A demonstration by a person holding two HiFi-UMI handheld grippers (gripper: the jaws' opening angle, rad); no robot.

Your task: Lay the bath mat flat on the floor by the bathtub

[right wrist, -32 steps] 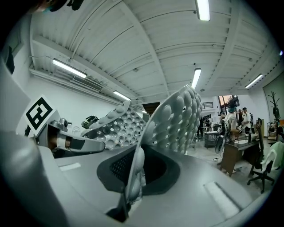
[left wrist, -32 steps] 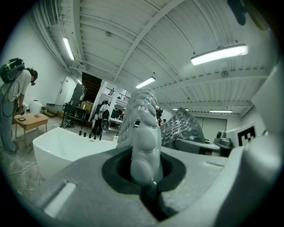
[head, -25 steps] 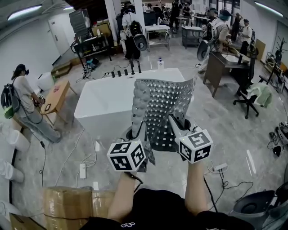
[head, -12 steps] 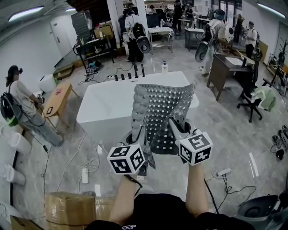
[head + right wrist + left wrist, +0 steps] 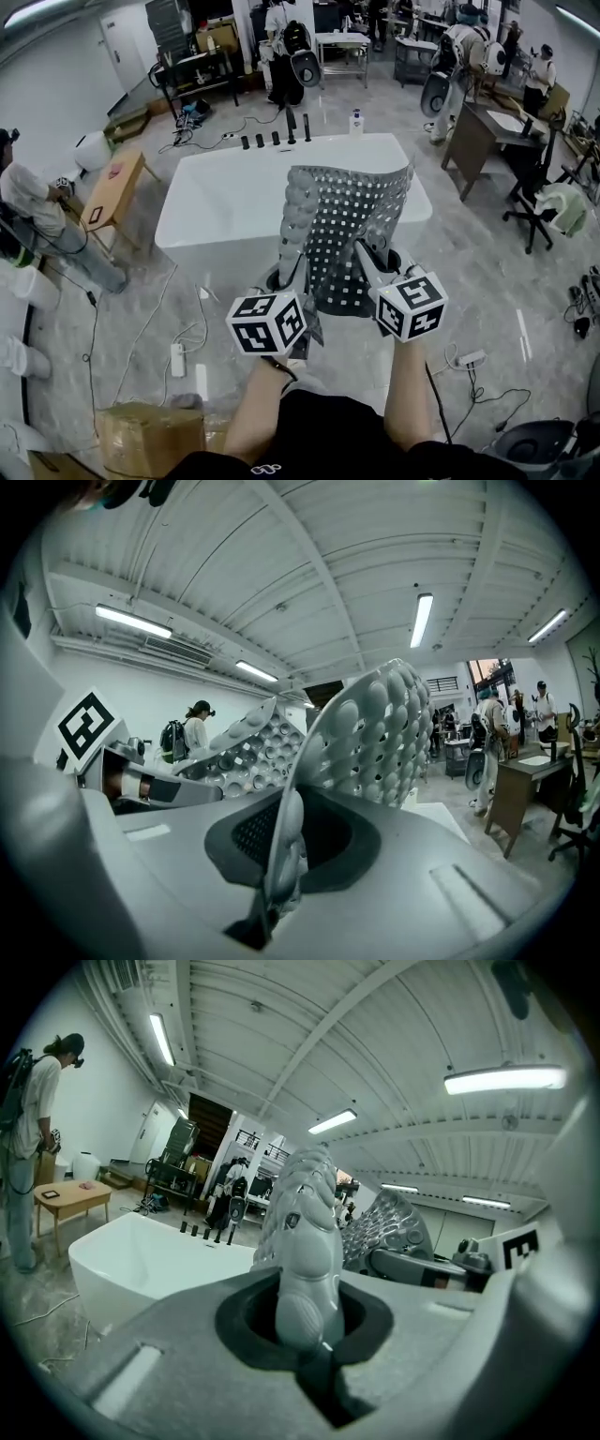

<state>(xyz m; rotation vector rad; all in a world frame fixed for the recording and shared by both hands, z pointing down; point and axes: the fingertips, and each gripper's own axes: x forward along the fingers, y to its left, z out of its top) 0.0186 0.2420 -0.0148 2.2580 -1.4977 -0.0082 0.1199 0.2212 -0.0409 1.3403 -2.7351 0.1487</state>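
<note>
The left gripper [image 5: 292, 274] and right gripper [image 5: 367, 261] each pinch the bath mat's [image 5: 349, 211] edge, spreading it wide, probably to lay flat by the bathtub [image 5: 225, 202].

Grey tiled floor [image 5: 487, 267], white bathtub [image 5: 225, 199] (freestanding), power strip [image 5: 176, 358], cardboard box [image 5: 150, 436]

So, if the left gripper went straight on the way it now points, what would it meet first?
Apart from the bath mat that the left gripper holds, probably the near wall of the white bathtub ahead; depth is unclear.
</note>
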